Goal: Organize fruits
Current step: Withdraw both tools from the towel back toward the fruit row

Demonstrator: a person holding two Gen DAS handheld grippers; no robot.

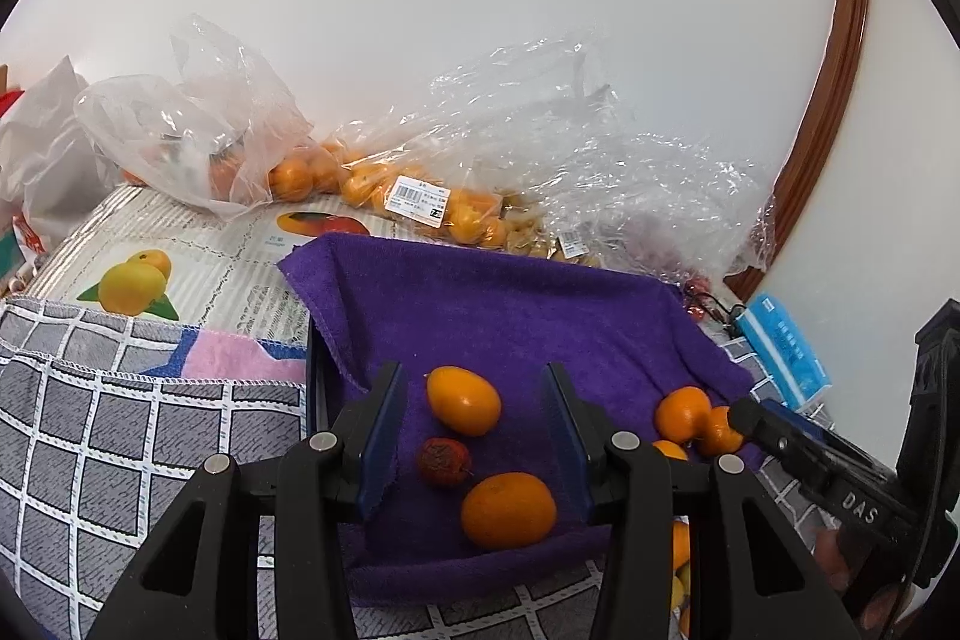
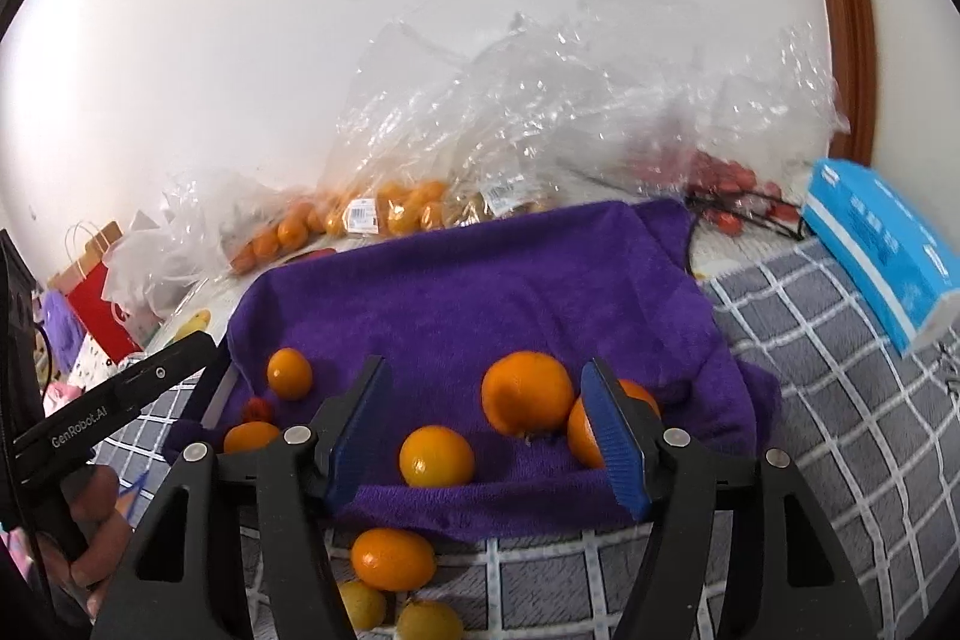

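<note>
White wall backs our checked cloth [image 1: 90, 436] and purple towel [image 1: 510, 316]. Our left gripper [image 1: 474, 430] hangs released over two oranges and one shrivelled red fruit [image 1: 443, 462]; only the right view shows our right gripper [image 2: 489, 436], also released, and three fruits off-towel.

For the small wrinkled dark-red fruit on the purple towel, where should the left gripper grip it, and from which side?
Grip the small wrinkled dark-red fruit across its round middle, coming down from above. It sits free on the purple towel between the open left gripper jaws, with orange fruits close ahead and to the right, so a level approach would likely nudge them.
</note>
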